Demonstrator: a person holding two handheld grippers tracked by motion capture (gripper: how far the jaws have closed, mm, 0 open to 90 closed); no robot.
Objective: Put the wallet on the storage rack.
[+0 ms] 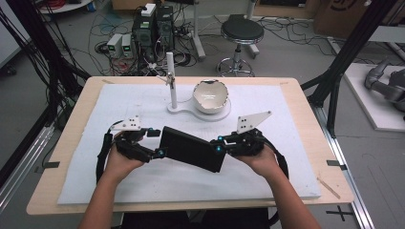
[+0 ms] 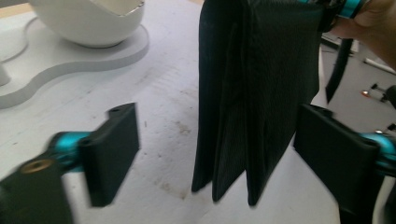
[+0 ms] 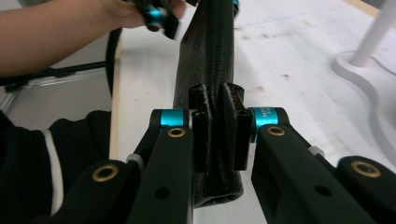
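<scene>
- The black folded pouch (image 1: pixel 192 149) hangs lifted above the middle of the white mat (image 1: pixel 143 102), nearer the mat's front edge than its back, tilted with its right end lower; it looks soft and light, several layers of textured, leather-like material that sag where unsupported.
- It should not slip much, as the grain gives grip; nor is it fragile; the best hold is across a short end, squeezing all layers together.
- The right gripper (image 3: pixel 217 140) is clenched on the pouch's right end; in the right gripper view both pads pinch the folded edge, which bulges between them.
- The left gripper (image 2: pixel 219 154) is released; in the left gripper view its jaws stand apart on either side of the pouch's hanging layers, one pad (image 2: pixel 112 151) clear of them, the other just beside them.
- Both forearms enter from the table's front edge; the hands face each other, grippers roughly level and pointing inward at the pouch.
- Near the mat's back edge, a cracked white bowl (image 1: pixel 210 95) sits on a white stand (image 1: pixel 177 109), well apart.
</scene>
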